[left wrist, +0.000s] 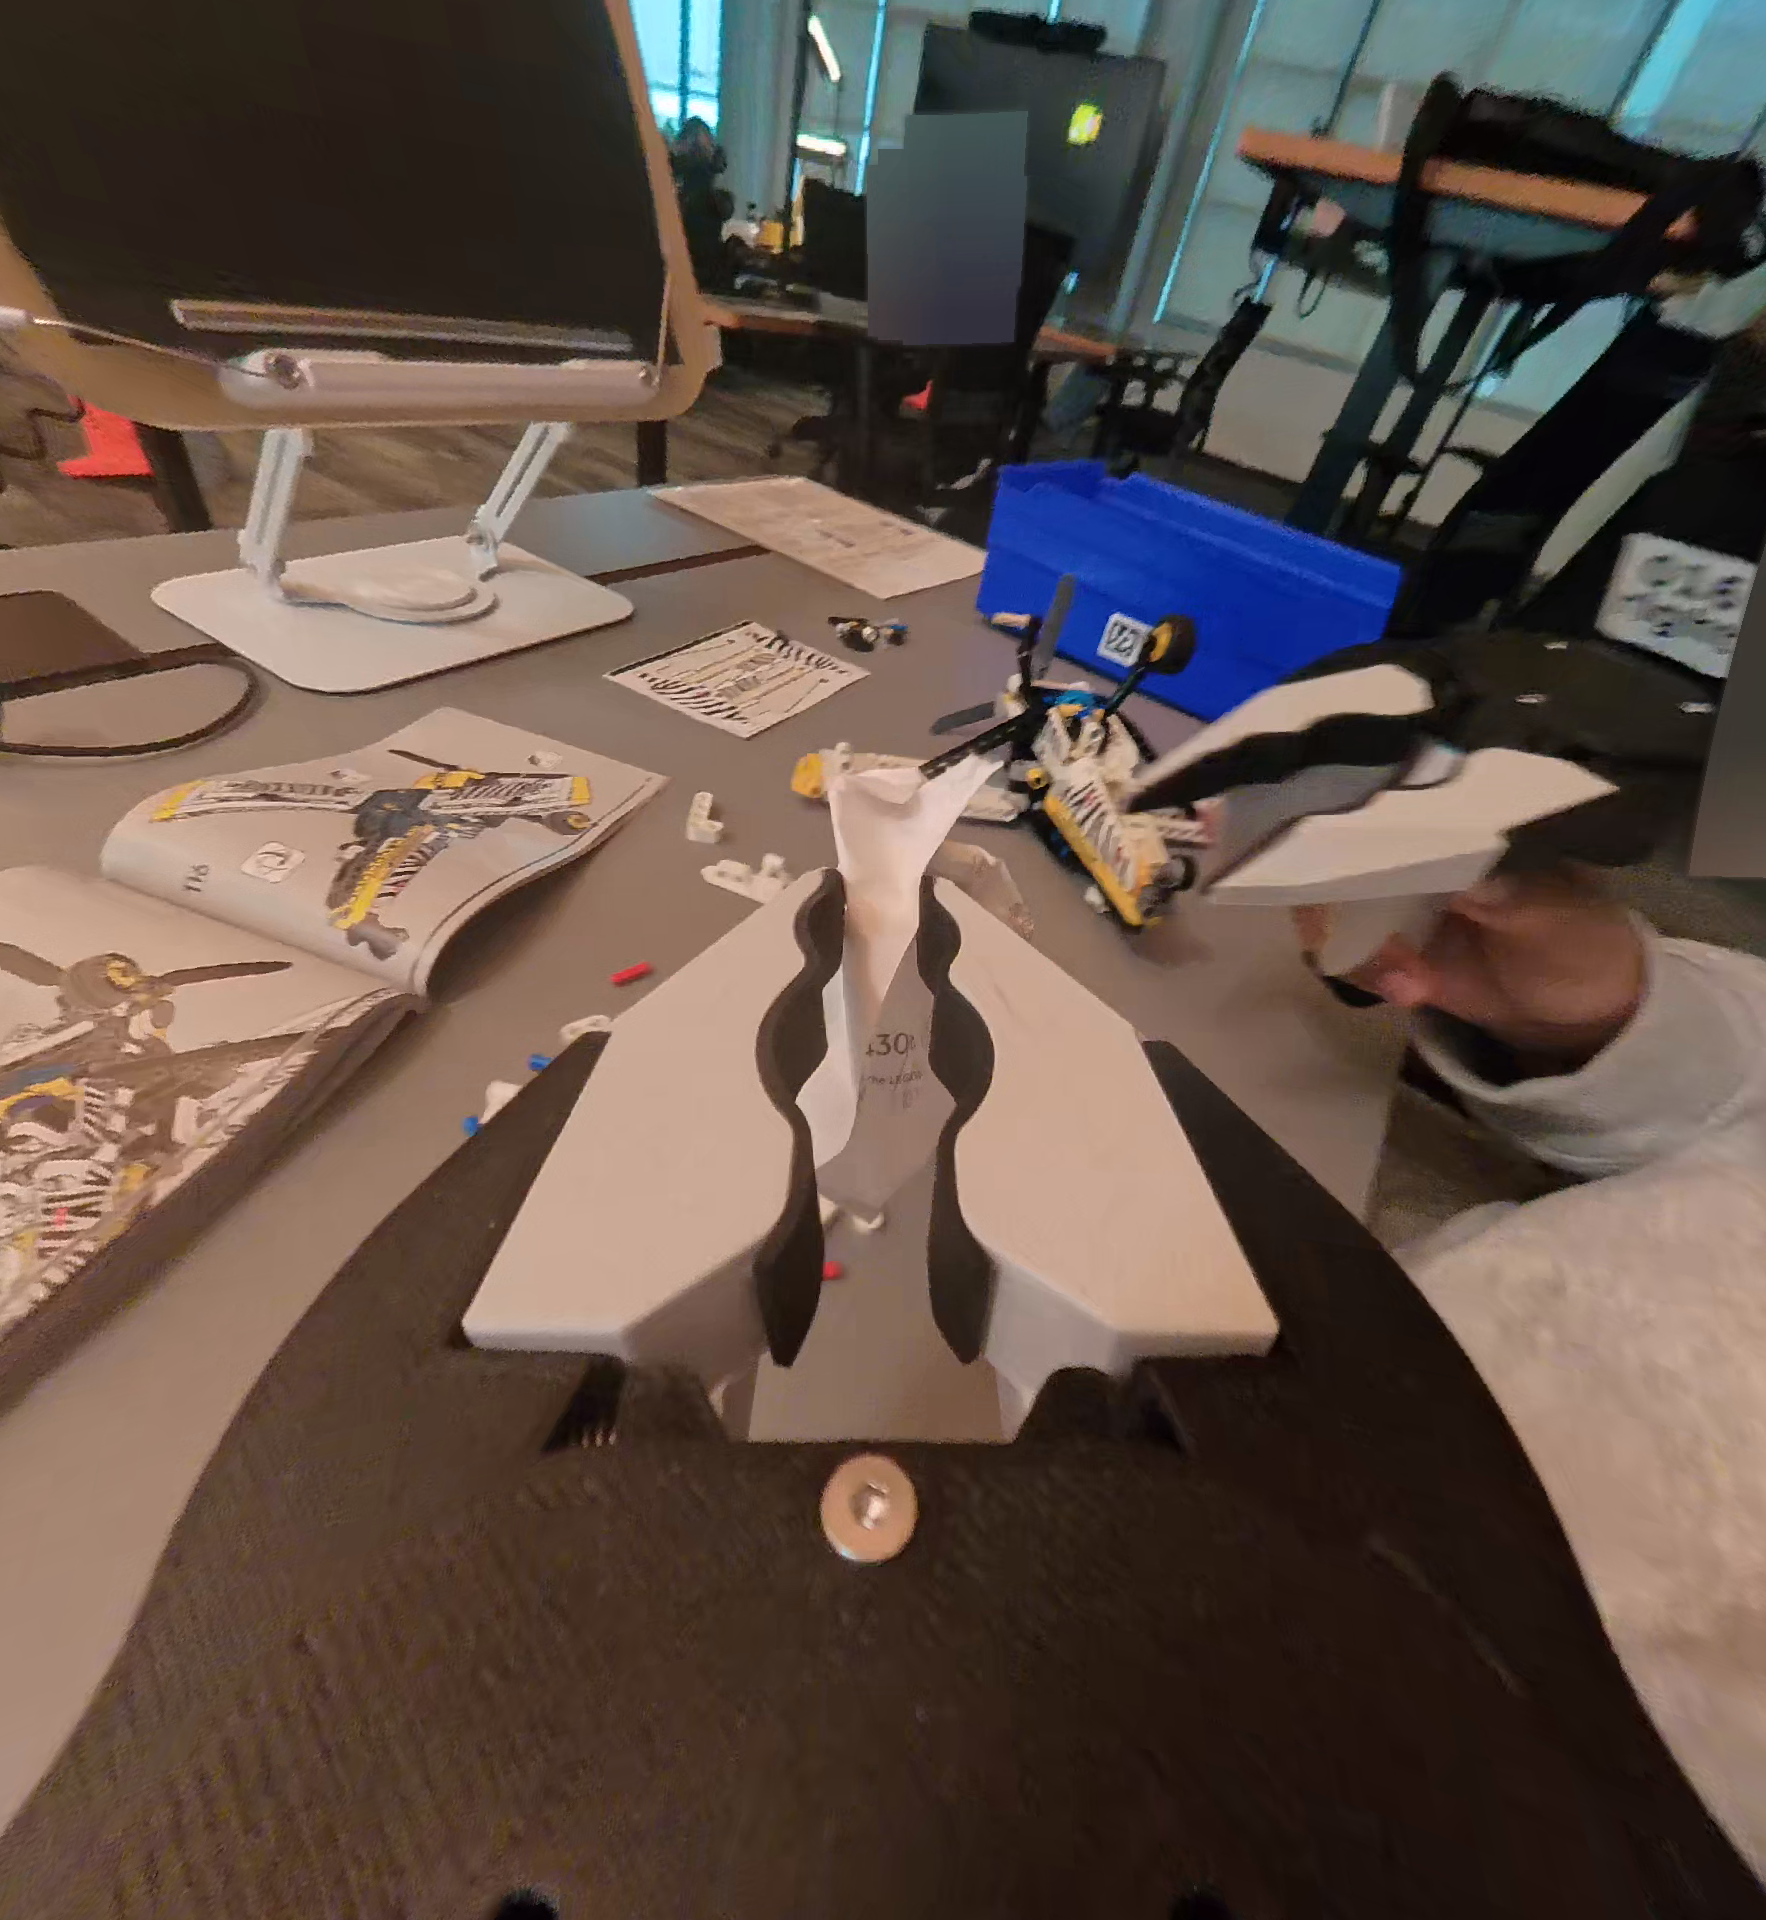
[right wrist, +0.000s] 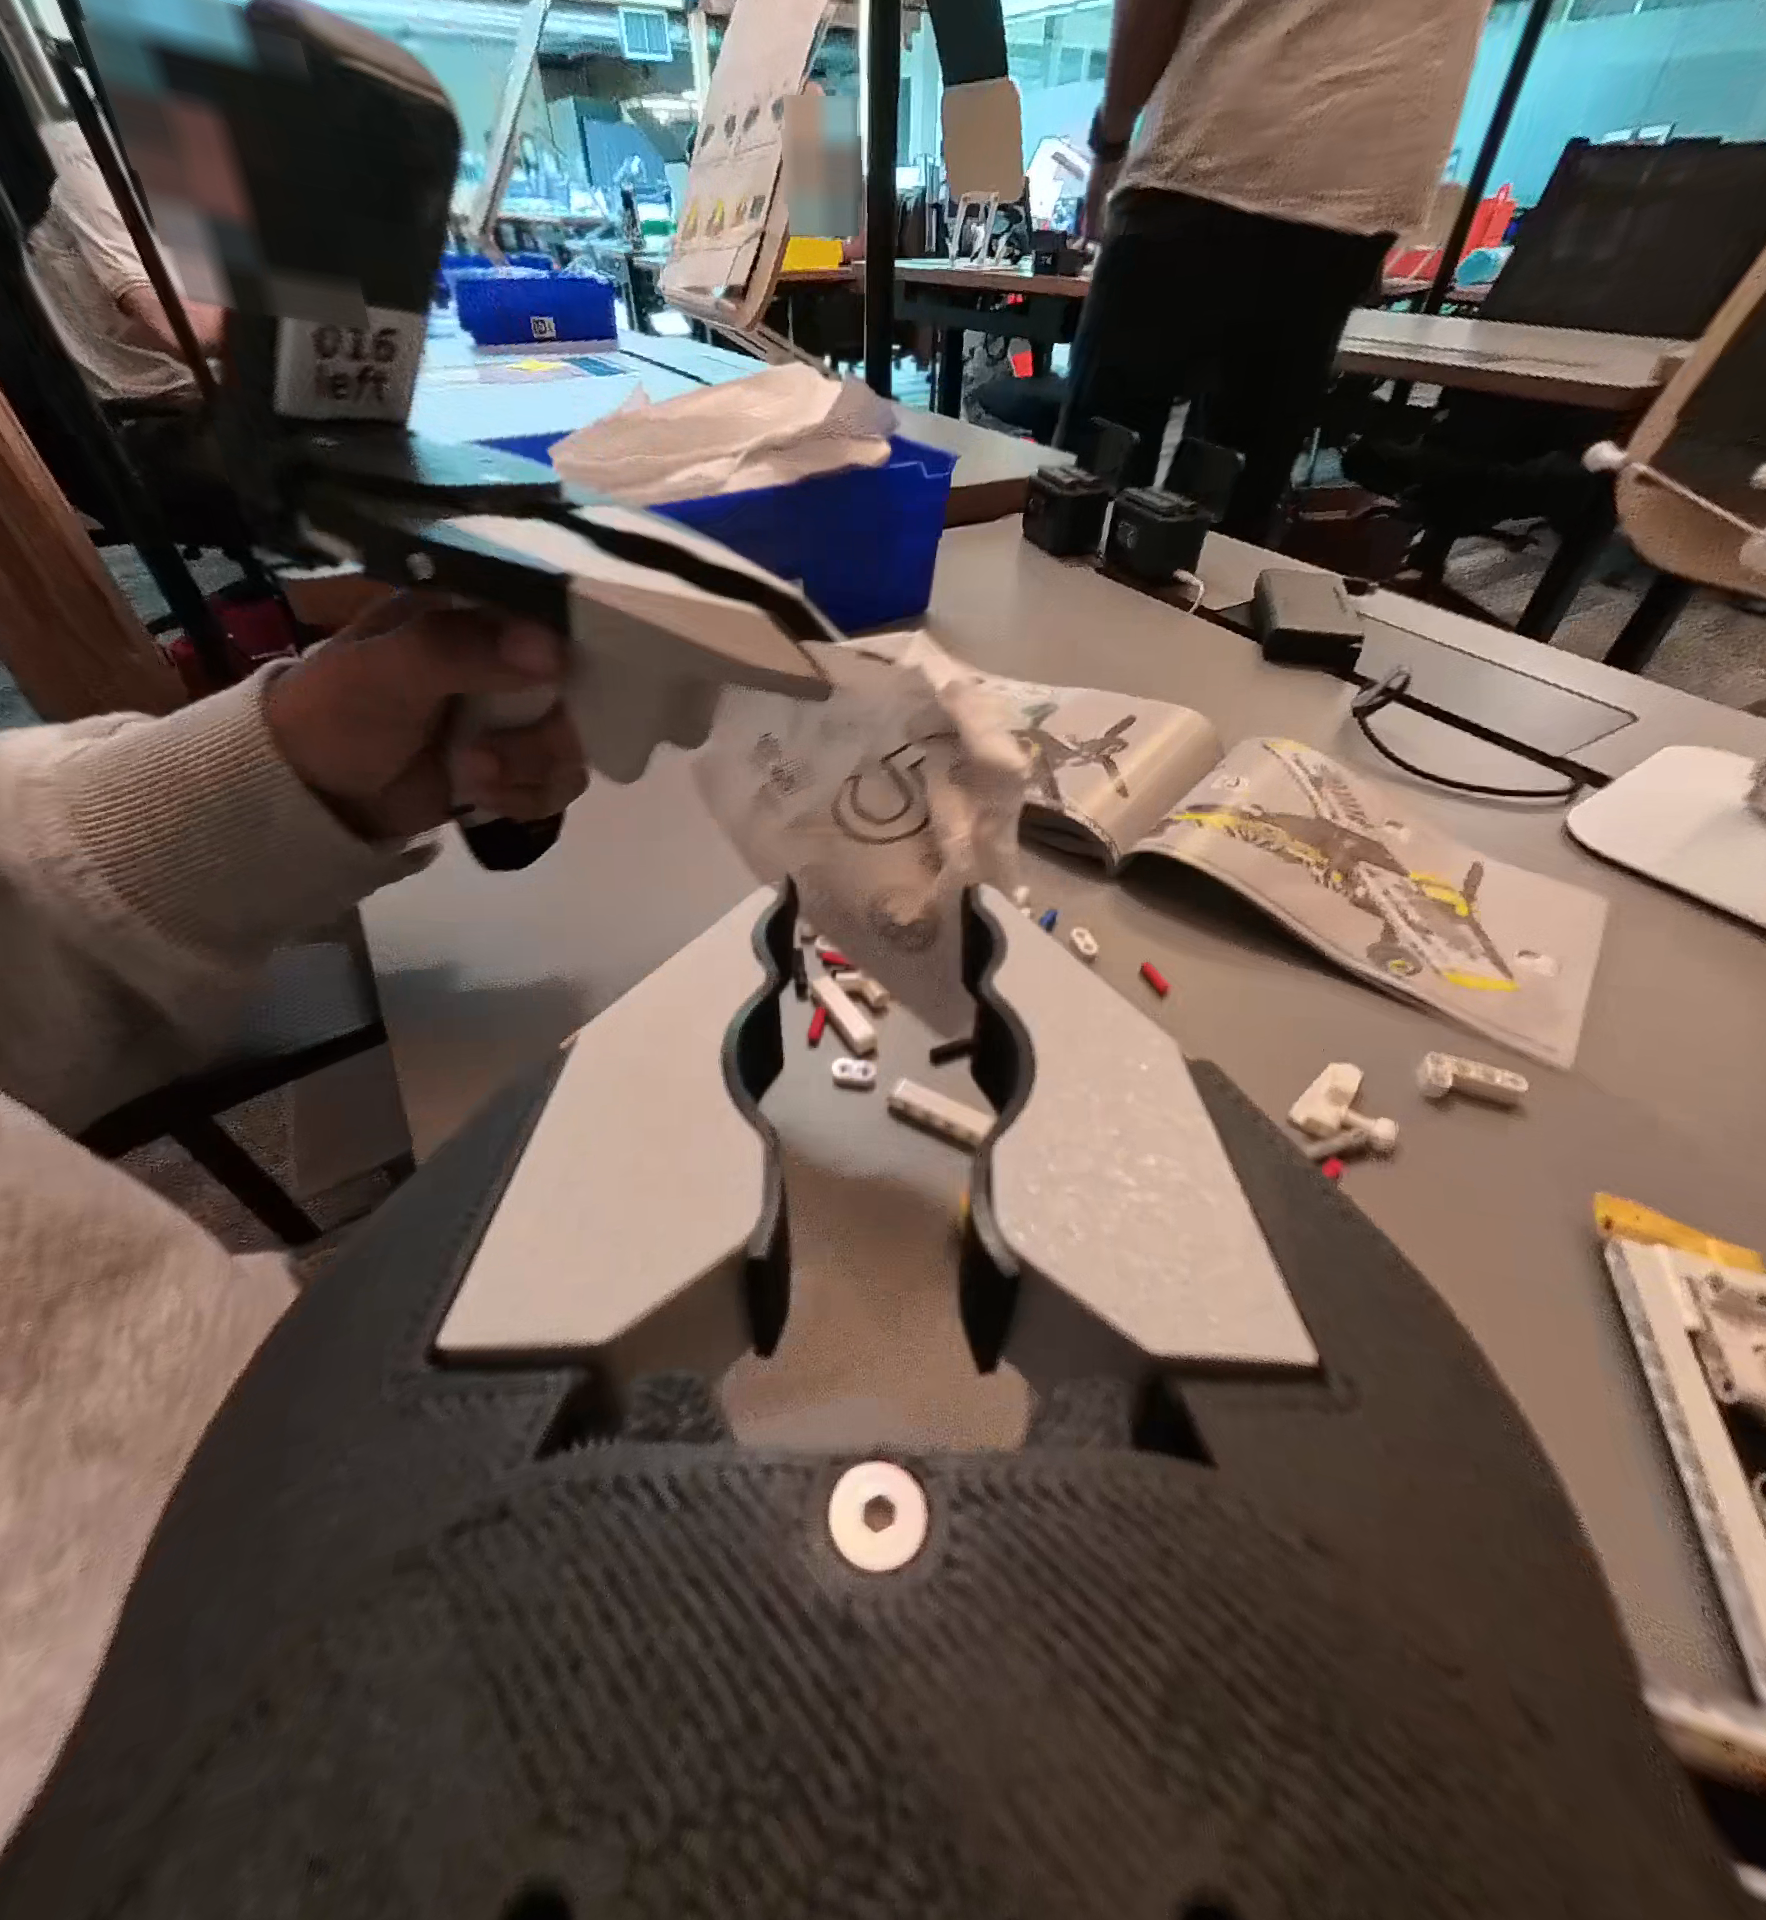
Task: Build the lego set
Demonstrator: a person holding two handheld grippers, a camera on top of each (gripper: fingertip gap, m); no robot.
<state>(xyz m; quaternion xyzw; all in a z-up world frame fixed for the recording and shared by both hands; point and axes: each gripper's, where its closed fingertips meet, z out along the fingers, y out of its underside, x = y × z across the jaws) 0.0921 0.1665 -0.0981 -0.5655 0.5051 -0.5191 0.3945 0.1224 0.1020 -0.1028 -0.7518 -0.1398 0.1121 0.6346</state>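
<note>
Left wrist view: a white paper bag [left wrist: 884,997] was pinched in the left gripper [left wrist: 877,925], held above the grey table [left wrist: 588,561]. Right gripper [right wrist: 877,935] fingers were parted, nothing held. Loose pieces [right wrist: 863,1023] lay below; the half-built plane [left wrist: 1087,790] sat near the blue bin [left wrist: 1201,561].

Grey table [left wrist: 567,623]: open booklet [left wrist: 370,831], loose pieces [right wrist: 858,1029], blue bin [left wrist: 1191,582].

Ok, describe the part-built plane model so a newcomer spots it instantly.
Find the blue bin at the grey table's far edge. Just in front of it sits the plane model: the only assembled piece, white with zebra stripes, yellow trim and a black propeller, unlike the scattered loose bricks.
</note>
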